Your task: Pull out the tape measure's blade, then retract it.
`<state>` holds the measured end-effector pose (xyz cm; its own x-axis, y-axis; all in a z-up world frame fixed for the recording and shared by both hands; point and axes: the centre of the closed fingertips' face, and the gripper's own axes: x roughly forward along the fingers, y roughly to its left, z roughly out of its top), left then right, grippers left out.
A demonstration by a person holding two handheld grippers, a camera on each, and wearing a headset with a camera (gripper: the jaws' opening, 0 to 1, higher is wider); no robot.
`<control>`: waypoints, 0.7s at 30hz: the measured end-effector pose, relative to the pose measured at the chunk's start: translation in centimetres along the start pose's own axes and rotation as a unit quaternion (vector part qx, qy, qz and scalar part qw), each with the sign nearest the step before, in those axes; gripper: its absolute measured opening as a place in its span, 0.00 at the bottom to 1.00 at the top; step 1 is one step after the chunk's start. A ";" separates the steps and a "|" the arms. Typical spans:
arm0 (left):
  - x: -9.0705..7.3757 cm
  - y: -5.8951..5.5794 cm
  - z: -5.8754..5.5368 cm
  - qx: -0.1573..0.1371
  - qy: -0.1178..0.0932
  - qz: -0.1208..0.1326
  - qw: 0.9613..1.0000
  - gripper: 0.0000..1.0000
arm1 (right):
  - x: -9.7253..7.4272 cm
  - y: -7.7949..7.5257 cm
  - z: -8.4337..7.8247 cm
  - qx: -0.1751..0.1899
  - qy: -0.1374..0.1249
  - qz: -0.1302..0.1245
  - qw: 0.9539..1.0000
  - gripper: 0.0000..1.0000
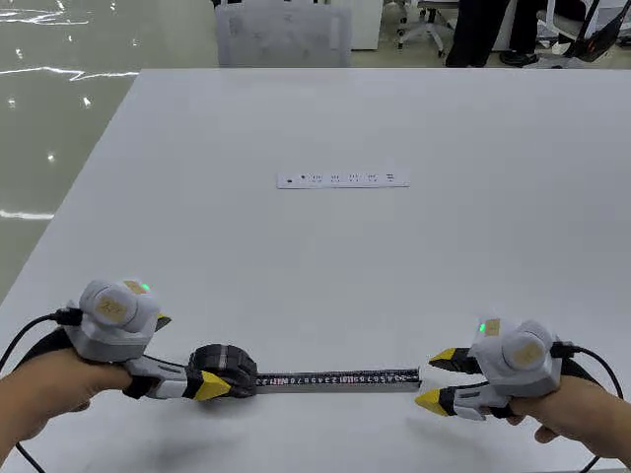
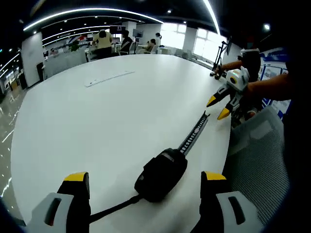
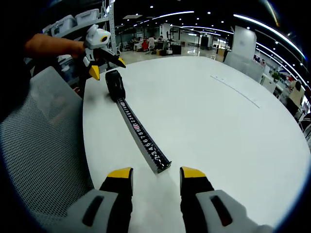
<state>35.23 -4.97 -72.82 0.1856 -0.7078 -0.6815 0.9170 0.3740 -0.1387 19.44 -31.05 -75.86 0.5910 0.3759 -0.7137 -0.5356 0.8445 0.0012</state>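
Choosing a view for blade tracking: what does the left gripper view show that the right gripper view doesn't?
Left gripper view: case close up between its open jaws, right hand-held gripper past the blade tip. Right gripper view: legible numerals, tip just ahead of its open jaws, left hand-held gripper at the case. Both: blade out flat on the table.

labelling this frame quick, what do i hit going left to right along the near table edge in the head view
left tool → tape measure case → blade, pulled out along the table → right tool
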 end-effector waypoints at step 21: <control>-5.3 0.2 -2.9 -0.051 -0.092 0.064 0.992 1.00 | -7.1 -1.2 -4.2 0.073 -0.029 -0.109 0.991 0.92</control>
<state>33.39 0.61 -71.32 0.3677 -0.7451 -0.5564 0.8433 0.5194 -0.1382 13.35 -36.38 -73.71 0.7182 0.1969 -0.6674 -0.3022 0.9522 -0.0443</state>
